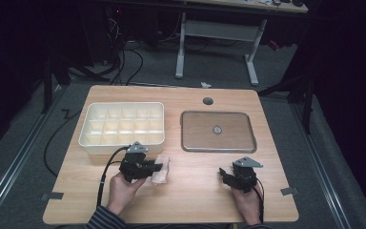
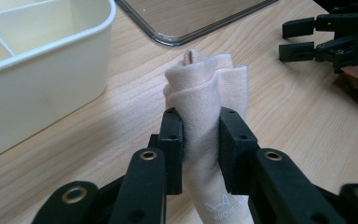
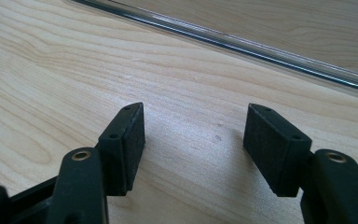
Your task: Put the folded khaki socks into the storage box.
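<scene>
Gripping one rolled, pale pink cloth [image 2: 208, 100] between both pads, left tongs [image 1: 158, 166] holding it at the table's [image 1: 195, 191] near edge, just in front of one cream divided box [image 1: 122, 125] with fifteen compartments. Standing open with nothing between the pads, right tongs [image 3: 193, 140] over bare wood, well apart from the cloth and just short of one clear flat tray [image 1: 218, 131]. Counted on the table: one cloth, one box, one tray, two tongs.
</scene>
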Available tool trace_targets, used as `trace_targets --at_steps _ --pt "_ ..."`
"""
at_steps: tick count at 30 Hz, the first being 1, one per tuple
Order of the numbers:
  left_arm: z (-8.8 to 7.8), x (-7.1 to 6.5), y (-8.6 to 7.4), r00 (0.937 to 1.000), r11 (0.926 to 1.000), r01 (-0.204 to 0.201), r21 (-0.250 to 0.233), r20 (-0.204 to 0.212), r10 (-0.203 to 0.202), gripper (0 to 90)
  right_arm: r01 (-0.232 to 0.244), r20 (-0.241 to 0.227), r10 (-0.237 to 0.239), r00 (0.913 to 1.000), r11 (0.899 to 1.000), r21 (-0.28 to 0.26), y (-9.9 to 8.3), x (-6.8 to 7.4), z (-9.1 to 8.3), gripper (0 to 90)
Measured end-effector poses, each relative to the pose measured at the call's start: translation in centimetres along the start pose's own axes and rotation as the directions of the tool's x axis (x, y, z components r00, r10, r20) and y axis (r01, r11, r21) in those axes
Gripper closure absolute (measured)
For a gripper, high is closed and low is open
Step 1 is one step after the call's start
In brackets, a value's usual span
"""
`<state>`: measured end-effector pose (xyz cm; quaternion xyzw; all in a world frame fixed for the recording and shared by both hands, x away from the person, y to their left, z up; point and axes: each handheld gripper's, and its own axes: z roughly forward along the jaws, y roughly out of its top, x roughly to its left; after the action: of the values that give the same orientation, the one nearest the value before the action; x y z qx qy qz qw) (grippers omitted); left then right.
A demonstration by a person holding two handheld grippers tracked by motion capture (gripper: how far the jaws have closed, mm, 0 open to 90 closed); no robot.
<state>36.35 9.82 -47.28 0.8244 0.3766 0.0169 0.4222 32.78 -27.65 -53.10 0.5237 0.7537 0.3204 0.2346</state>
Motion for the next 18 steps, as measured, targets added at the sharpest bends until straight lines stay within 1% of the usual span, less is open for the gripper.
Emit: trace_targets --at_steps 4,6,10,12,16,17,18 --pt "-0.7 0.2 0.0 1.0000 1.0000 0.007 -0.005 0.000 -0.007 73.3 0.000 -0.001 0.000 1.0000 1.000 0.000 0.0 0.0 0.0 38.1" --pt "-1.0 0.3 -0.1 0.9999 0.9998 0.017 -0.011 0.003 -0.017 73.3 0.000 -0.001 0.000 1.0000 1.000 0.000 0.0 0.0 0.0 38.1" --pt "-1.7 0.7 -0.2 0.9996 0.9994 0.028 -0.018 -0.006 -0.028 73.3 0.000 -0.002 0.000 1.0000 1.000 0.001 0.0 0.0 0.0 37.9" --pt "-2.1 0.8 -0.2 0.9992 0.9988 0.038 -0.029 -0.006 -0.039 73.3 0.000 -0.002 0.000 1.0000 1.000 0.000 0.0 0.0 0.0 37.9" --pt "-3.1 1.1 -0.3 0.9987 0.9979 0.045 -0.047 -0.019 -0.046 73.3 0.000 -0.002 0.000 1.0000 1.000 0.000 0.0 0.0 0.0 37.8" --pt "-3.1 1.1 -0.3 0.9987 0.9979 0.045 -0.047 -0.019 -0.046 73.3 0.000 -0.002 0.000 1.0000 1.000 0.000 0.0 0.0 0.0 37.8" --pt "-3.4 1.3 -0.3 0.9983 0.9972 0.052 -0.053 -0.023 -0.054 73.3 0.000 -0.002 0.000 1.0000 1.000 0.000 0.0 0.0 0.0 37.8"
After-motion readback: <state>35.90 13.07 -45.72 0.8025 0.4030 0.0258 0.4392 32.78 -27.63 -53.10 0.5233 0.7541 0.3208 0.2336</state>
